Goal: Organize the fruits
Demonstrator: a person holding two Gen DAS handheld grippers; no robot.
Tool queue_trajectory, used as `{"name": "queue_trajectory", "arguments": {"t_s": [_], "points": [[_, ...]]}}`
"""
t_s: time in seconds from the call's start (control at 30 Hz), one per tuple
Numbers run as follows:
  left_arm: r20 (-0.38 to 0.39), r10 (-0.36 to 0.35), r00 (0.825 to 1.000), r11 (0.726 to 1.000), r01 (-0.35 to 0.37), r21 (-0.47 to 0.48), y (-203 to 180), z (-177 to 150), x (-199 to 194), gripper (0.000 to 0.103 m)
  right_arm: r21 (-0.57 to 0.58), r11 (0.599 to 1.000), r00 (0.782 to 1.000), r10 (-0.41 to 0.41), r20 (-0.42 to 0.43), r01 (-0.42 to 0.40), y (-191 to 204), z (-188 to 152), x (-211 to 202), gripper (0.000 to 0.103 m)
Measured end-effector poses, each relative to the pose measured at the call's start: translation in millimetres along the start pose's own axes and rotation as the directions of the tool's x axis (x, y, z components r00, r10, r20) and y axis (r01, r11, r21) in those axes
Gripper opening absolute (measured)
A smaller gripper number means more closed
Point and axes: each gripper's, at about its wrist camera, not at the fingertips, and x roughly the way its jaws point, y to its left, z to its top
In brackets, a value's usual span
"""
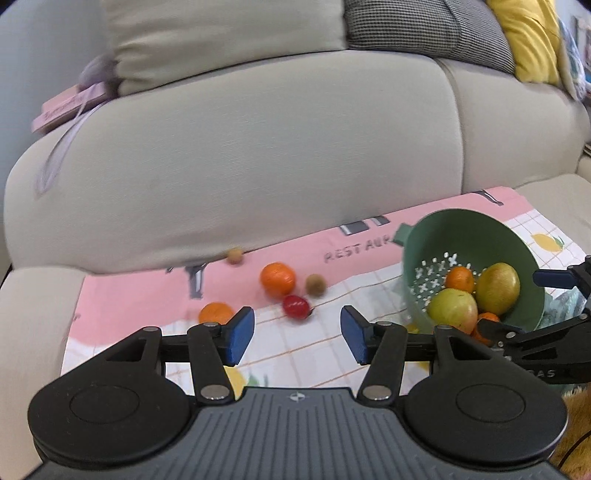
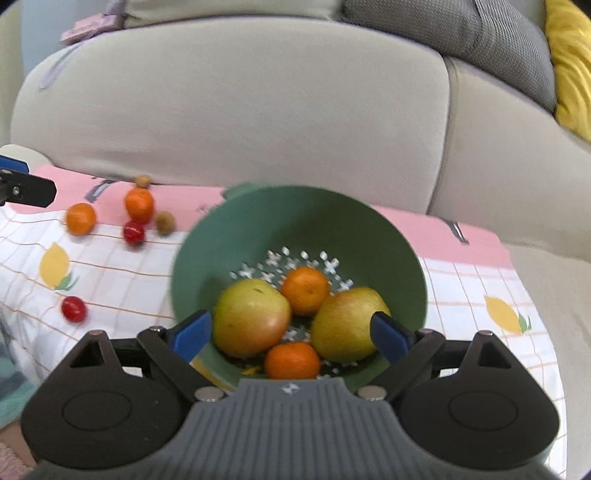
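Note:
A green colander (image 2: 303,214) stands tilted on a pink and white cloth (image 2: 110,266). It holds two yellow-green apples (image 2: 251,319) and two tangerines (image 2: 304,290). My right gripper (image 2: 291,334) hovers open just above the colander's near rim, pads apart from the fruit. Left of the colander (image 1: 461,232), two tangerines (image 1: 277,278), a red cherry tomato (image 1: 295,305) and two small brown fruits (image 1: 316,285) lie loose on the cloth. My left gripper (image 1: 297,336) is open and empty, short of that group. A second red tomato (image 2: 74,308) lies nearer the cloth's front.
The cloth covers a beige sofa seat, with the sofa back (image 1: 258,147) rising right behind the fruit. Cushions in grey check (image 1: 424,29) and yellow (image 1: 528,37) sit at the top right. A pink box (image 1: 70,107) rests on the left armrest.

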Motion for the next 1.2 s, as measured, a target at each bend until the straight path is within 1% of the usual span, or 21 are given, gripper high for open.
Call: {"name": "queue_trajectory", "arguments": {"t_s": [0.1,0.2,0.27,0.37,0.43,0.53,0.6,0.67,0.73,0.8,0.87,0.97,1.07,1.2], "points": [[0.003,0.009,1.0,0.999,-0.009,-0.036,14,-6,-6,0.064,0.007,0.999,0.999,0.044,0.022,-0.044,10,2,-12,0.09],[0.02,-0.005,1.0,0.997,0.007,-0.078,29,-8,-14,0.064,0.012,0.995,0.994,0.102,0.037,-0.103,24,4,-18,0.089],[0.031,-0.006,0.999,0.994,0.01,-0.105,38,-9,-19,0.064,-0.008,0.99,0.99,0.138,0.039,-0.138,37,5,-21,0.082],[0.032,-0.014,0.999,0.986,0.019,-0.163,53,-12,-19,0.064,-0.052,0.982,0.982,0.185,0.034,-0.183,56,6,-23,0.078],[0.022,-0.024,0.999,0.982,0.027,-0.187,60,-15,-17,0.064,-0.078,0.975,0.977,0.213,0.029,-0.21,67,7,-22,0.075],[-0.002,-0.022,1.0,0.977,0.021,-0.211,66,-20,-12,0.064,-0.105,0.965,0.97,0.241,0.01,-0.239,82,7,-19,0.07],[-0.023,-0.028,0.999,0.975,0.022,-0.222,69,-24,-7,0.064,-0.116,0.959,0.965,0.261,-0.006,-0.26,90,8,-14,0.064],[-0.038,-0.036,0.999,0.975,0.027,-0.222,69,-26,-3,0.064,-0.123,0.953,0.96,0.277,-0.031,-0.278,97,8,-9,0.057],[-0.047,-0.047,0.998,0.976,0.035,-0.217,69,-27,2,0.063,-0.126,0.949,0.957,0.285,-0.049,-0.289,103,8,-3,0.053],[-0.057,-0.065,0.996,0.976,0.052,-0.209,67,-27,7,0.063,-0.134,0.948,0.957,0.284,-0.062,-0.29,108,9,3,0.049],[-0.08,-0.091,0.993,0.977,0.074,-0.2,66,-28,13,0.062,-0.145,0.946,0.957,0.282,-0.07,-0.289,109,11,7,0.042],[-0.139,-0.145,0.98,0.978,0.121,-0.171,60,-29,27,0.061,-0.167,0.935,0.949,0.304,-0.081,-0.314,108,11,14,0.034],[-0.187,-0.173,0.967,0.98,0.149,-0.134,52,-30,38,0.061,-0.213,0.925,0.949,0.302,-0.093,-0.315,108,5,20,0.03],[-0.249,-0.188,0.95,0.981,0.169,-0.095,41,-31,55,0.06,-0.222,0.924,0.95,0.294,-0.105,-0.31,103,4,29,0.029]]}}
